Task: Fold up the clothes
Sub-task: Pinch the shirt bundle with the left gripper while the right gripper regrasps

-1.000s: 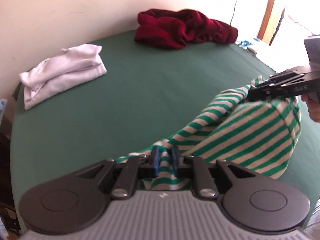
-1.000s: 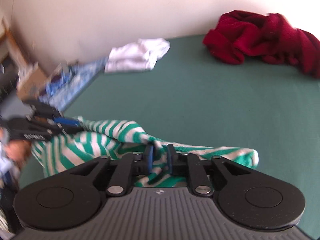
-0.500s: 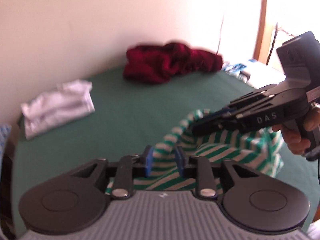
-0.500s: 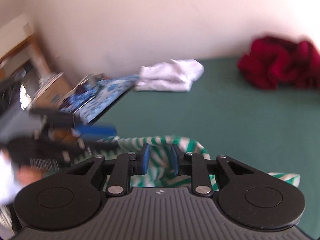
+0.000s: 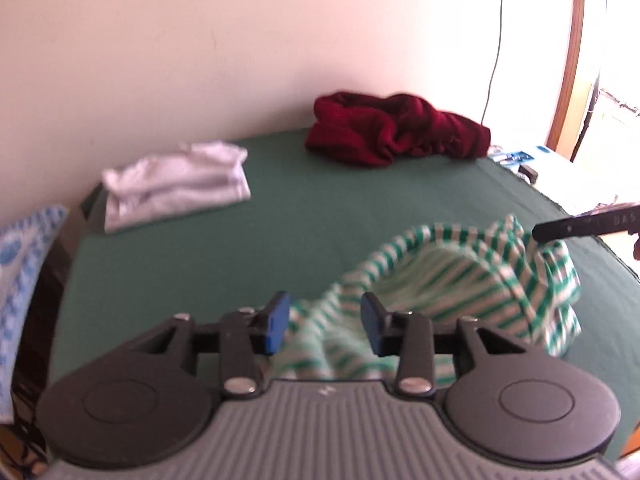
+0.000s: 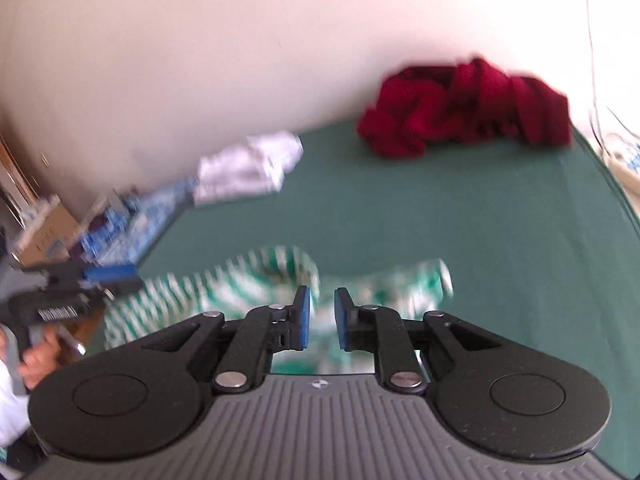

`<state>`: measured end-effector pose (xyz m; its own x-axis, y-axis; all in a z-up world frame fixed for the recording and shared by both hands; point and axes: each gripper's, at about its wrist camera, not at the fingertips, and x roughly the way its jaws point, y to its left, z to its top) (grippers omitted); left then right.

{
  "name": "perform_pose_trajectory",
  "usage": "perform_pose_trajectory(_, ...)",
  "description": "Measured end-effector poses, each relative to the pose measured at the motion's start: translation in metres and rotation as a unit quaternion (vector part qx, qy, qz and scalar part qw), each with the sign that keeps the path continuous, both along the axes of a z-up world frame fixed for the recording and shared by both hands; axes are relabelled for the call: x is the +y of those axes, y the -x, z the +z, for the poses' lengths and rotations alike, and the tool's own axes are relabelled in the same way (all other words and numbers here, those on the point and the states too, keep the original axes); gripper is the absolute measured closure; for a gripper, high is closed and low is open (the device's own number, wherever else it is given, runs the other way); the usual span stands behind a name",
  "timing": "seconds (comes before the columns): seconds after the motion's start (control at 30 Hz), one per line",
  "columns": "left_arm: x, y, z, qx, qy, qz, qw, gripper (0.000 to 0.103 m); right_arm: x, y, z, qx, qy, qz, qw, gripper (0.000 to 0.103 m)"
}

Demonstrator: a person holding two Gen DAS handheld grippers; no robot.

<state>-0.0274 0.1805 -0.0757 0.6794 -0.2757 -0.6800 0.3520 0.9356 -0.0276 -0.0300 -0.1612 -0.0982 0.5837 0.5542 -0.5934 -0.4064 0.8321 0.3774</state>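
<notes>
A green-and-white striped garment (image 5: 448, 280) lies bunched on the green table (image 5: 320, 220), blurred by motion. My left gripper (image 5: 325, 324) is open just above its near end, with cloth below the gap but not pinched. The right gripper (image 5: 538, 236) reaches in from the right, and the garment's far edge rises to its tip. In the right wrist view my right gripper (image 6: 322, 318) has its pads close together with striped garment (image 6: 248, 292) in the narrow gap. The left gripper (image 6: 100, 280) and a hand (image 6: 36, 356) show at the left.
A folded white garment (image 5: 176, 184) lies at the back left of the table and a crumpled dark red garment (image 5: 396, 132) at the back by the wall. A blue patterned item (image 5: 16, 280) sits off the left edge. Bare green surface lies between.
My left gripper has opened and let go of the striped garment. The right gripper's pads widened half a second ago and have narrowed again on the cloth. Both views tilted upward.
</notes>
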Motion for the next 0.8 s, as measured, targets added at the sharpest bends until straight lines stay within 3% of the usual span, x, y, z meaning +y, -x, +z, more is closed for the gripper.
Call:
perform_pose_trajectory(0.13,-0.004,0.005,-0.022,0.021,-0.013,0.008,0.9997,0.068,0.004,0.010,-0.037,0.034,0.021,-0.022,0.999,0.098)
perform_pose_trajectory(0.2,-0.006,0.005,-0.028,0.019,-0.023,0.009,0.9995,0.070,0.001,0.013,-0.029,0.034,0.015,-0.032,0.999,0.098)
perform_pose_trajectory(0.3,0.009,0.023,-0.004,0.003,-0.005,0.001,1.0000,0.070,-0.008,0.027,-0.007,0.005,0.015,-0.041,0.999,0.090)
perform_pose_trajectory(0.4,0.037,0.043,0.009,0.012,0.023,0.010,0.9996,0.064,-0.021,0.040,0.004,0.004,0.011,-0.078,0.997,0.071)
perform_pose_trajectory(0.47,0.048,0.050,0.004,0.027,0.032,0.027,0.9988,0.066,-0.029,0.047,0.008,0.010,0.005,-0.103,0.995,0.070)
perform_pose_trajectory(0.53,0.055,0.054,-0.003,0.043,0.033,0.039,0.9978,0.075,-0.025,0.050,0.008,0.008,0.005,-0.101,0.995,0.079)
perform_pose_trajectory(0.57,0.053,0.052,-0.006,0.050,0.040,0.038,0.9972,0.084,-0.019,0.050,0.007,0.008,0.009,-0.096,0.995,0.083)
perform_pose_trajectory(0.6,0.051,0.051,-0.010,0.058,0.047,0.037,0.9966,0.103,-0.015,0.050,0.005,0.009,0.013,-0.093,0.996,0.084)
perform_pose_trajectory(0.73,0.034,0.046,-0.027,0.084,0.039,0.038,0.9950,0.103,-0.005,0.045,-0.012,0.037,0.040,-0.098,0.994,0.083)
perform_pose_trajectory(0.8,0.026,0.045,-0.037,0.088,0.029,0.046,0.9947,0.103,-0.005,0.041,-0.023,0.056,0.028,-0.095,0.994,0.083)
